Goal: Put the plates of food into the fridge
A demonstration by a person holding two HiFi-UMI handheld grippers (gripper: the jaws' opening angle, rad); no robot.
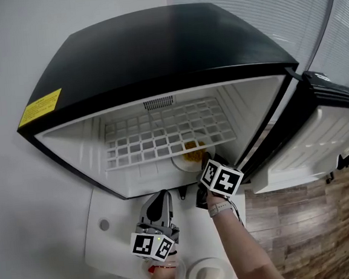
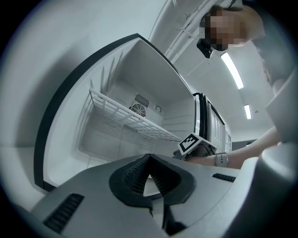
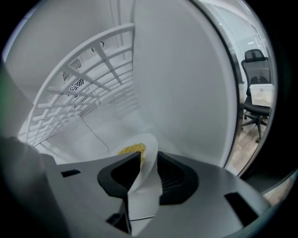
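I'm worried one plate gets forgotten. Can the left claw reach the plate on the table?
Probably yes. The left claw holds nothing, and the plate lies close by on the table, nothing between; the claw would need to pull back first.

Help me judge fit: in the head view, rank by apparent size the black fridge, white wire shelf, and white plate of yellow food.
1. black fridge
2. white wire shelf
3. white plate of yellow food, smallest though partly hidden
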